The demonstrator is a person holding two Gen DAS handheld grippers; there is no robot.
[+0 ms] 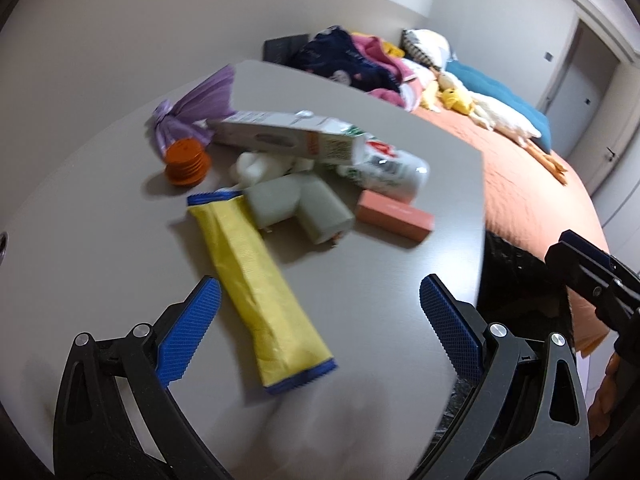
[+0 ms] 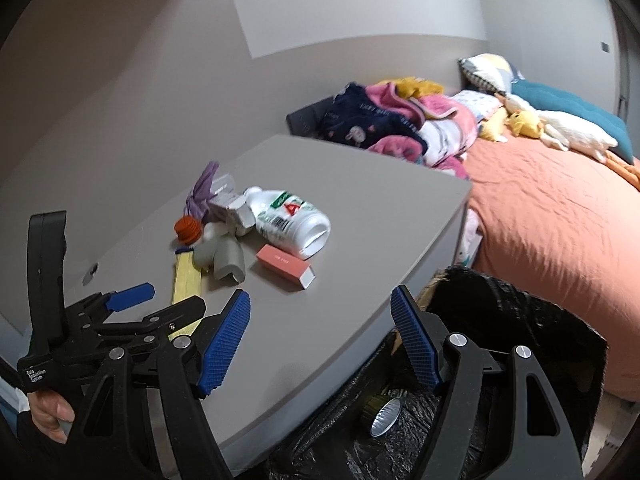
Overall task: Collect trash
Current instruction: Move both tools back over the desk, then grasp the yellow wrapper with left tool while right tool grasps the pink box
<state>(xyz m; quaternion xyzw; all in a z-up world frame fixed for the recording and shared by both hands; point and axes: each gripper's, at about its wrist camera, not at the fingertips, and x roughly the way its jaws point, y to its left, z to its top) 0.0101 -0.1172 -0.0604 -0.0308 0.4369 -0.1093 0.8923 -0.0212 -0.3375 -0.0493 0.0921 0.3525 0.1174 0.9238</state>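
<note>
Grey and bare apart from a small heap of trash, the counter [image 1: 100, 240] fills most of the left wrist view, with a bed [image 1: 532, 200] under an orange cover beyond its right edge. The left claw [image 1: 320, 336] has its blue pads spread wide with nothing between them pressed or held. A long yellow wrapper [image 1: 256, 280] with blue ends lies flat on the counter, its near end reaching down between the two pads, closer to the left one but touching neither. Further off sit two grey-green blocks [image 1: 300, 208], a pink box [image 1: 394, 216], a white bottle [image 1: 384, 170] on its side, a long white carton [image 1: 276, 134] leaning across the pile, an orange ridged cap [image 1: 188, 162] and a purple bundle [image 1: 192, 116]. The right claw [image 1: 584, 268] enters at the right edge.

Seen from the right wrist, the same counter [image 2: 360, 208] meets the bed [image 2: 552, 224], where clothes [image 2: 384, 120] and soft toys [image 2: 552, 128] are piled. The right claw [image 2: 320, 340] is also wide and empty, straddling the counter's near edge. The pink box [image 2: 285, 266] lies just beyond its left pad, the white bottle [image 2: 290, 222] behind that. A black bin bag [image 2: 500, 320] gapes below the right pad, a shiny cup [image 2: 382, 414] inside. The left claw [image 2: 132, 300] and the hand [image 2: 48, 412] holding it sit at lower left, over the yellow wrapper [image 2: 186, 276].
</note>
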